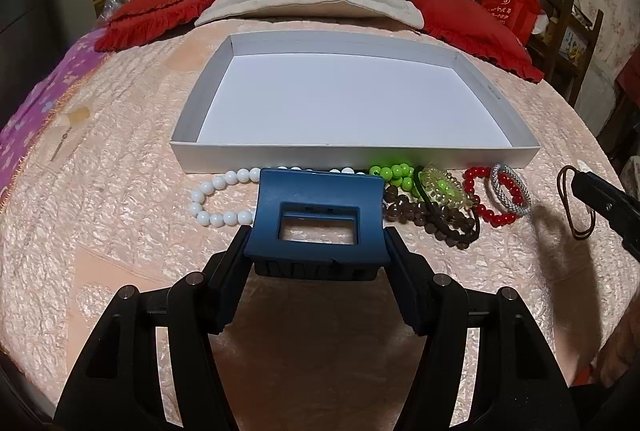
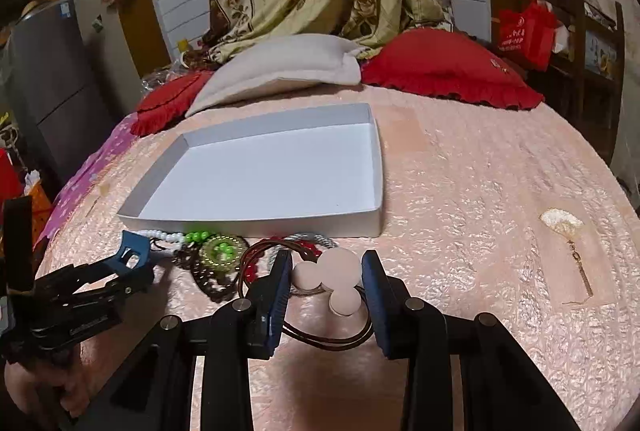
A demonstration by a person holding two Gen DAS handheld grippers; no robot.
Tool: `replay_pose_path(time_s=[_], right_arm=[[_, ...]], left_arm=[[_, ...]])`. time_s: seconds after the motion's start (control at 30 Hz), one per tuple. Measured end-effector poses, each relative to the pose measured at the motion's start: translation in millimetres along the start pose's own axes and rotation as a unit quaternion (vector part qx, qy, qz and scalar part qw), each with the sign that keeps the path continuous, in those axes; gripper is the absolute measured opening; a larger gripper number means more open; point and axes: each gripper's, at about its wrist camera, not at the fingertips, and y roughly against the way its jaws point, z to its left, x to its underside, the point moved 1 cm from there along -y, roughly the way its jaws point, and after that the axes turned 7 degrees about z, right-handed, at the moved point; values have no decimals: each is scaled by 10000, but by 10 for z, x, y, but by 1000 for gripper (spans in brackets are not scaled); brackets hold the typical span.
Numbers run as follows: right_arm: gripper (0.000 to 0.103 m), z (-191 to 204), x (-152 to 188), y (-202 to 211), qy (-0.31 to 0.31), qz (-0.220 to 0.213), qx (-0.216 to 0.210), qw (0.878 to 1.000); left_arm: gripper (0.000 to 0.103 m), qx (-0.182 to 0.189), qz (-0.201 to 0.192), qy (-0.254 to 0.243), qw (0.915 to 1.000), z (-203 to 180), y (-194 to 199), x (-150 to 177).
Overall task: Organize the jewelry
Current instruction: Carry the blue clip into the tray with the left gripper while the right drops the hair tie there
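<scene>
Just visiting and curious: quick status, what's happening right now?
Left tool shut on blue plastic claw hair clip. Right tool holds brown hair tie with three pale balls. White cardboard tray empty; bead bracelets piled before it.

My left gripper [image 1: 318, 243] is clamped on the blue hair claw [image 1: 318, 219]. My right gripper [image 2: 326, 281] grips the hair tie with pale balls [image 2: 334, 277], tilted down.

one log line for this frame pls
left gripper: holds blue clip | right gripper: holds ball hair tie | box: empty | beads: on bed
</scene>
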Motion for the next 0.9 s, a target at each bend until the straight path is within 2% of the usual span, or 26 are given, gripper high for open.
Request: replay_pose_path(time_s=[0.3,0.47,0.9], right_arm=[[34,169,14,-58,351,-7,82,9993],[34,192,-3,-71,435,43,286,9986],[34,116,-32,-68,297,70,386,9988]], left_arm=[[63,-77,-8,18,10000,-4,-11,-13],[63,-68,5,9,10000,-1,-18,-22],[63,-13,-53,89,9999,47,32,11]])
